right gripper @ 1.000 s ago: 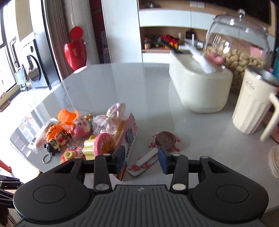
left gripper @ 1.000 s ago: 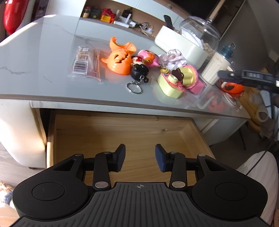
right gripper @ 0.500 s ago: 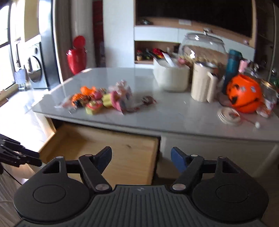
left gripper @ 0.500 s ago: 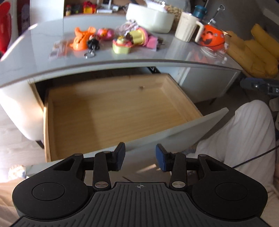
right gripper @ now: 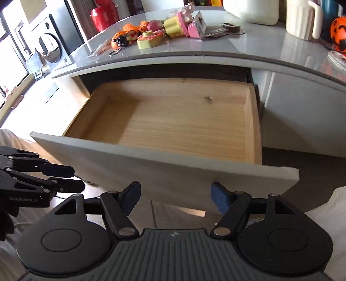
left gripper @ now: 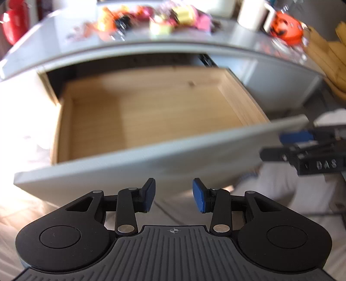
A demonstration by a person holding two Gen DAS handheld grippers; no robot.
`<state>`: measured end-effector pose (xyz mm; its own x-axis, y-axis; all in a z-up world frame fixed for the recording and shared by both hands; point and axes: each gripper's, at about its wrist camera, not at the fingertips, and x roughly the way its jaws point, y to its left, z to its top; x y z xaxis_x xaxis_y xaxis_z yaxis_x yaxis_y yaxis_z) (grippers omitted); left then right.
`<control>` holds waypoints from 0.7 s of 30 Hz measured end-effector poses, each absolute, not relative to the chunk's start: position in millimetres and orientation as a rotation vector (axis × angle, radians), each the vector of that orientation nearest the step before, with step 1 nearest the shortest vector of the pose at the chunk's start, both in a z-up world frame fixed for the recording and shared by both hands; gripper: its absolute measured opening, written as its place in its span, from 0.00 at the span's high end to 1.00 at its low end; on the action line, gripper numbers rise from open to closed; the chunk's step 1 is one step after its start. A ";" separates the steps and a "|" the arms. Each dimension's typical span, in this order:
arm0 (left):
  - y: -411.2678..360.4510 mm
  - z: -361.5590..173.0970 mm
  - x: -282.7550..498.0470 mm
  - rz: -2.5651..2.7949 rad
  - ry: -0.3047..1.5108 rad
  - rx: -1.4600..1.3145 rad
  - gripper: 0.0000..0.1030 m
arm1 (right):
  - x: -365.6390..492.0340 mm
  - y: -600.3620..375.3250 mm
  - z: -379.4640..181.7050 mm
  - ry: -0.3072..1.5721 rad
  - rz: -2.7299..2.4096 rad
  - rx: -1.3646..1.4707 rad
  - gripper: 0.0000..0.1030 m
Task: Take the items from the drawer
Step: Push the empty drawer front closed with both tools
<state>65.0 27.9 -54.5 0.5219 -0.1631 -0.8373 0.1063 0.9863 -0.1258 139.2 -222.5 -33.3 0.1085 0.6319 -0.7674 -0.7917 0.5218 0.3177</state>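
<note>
Drawer [right gripper: 173,121] was seen pulled fully out and bare: only the wooden floor and side walls showed in both wrist views, with nothing left inside. Compared with a second earlier, both grippers had been drawn back from the bench [right gripper: 248,46] and lowered in front of the grey drawer front [right gripper: 164,170]; the right gripper [right gripper: 175,195], which had been over the bench beside the toys, was now aimed down into the drawer. Its jaws had been spread wider than a second before and were held apart, empty. The left gripper [left gripper: 173,194] was also found with jaws parted and nothing between them; its view was motion-blurred, so it was judged to be mid-move. The items [right gripper: 164,28], a cluster of small orange, yellow and pink toys plus a flat packet, were lying together on the bench above the drawer, well apart from both grippers. A white tub [right gripper: 250,10], a ribbed cream jug [right gripper: 302,19] and an orange pumpkin pail [right gripper: 339,32] were left further along the bench. Removal was judged complete, since nothing remained to be picked. Only closing the drawer was thought possibly outstanding, and the front panel sat just ahead of both grippers for that.
</note>
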 end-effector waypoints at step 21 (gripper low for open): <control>37.2 -75.5 174.3 0.070 0.708 -0.199 0.59 | 205.9 -129.7 -49.3 0.756 0.888 -0.162 0.32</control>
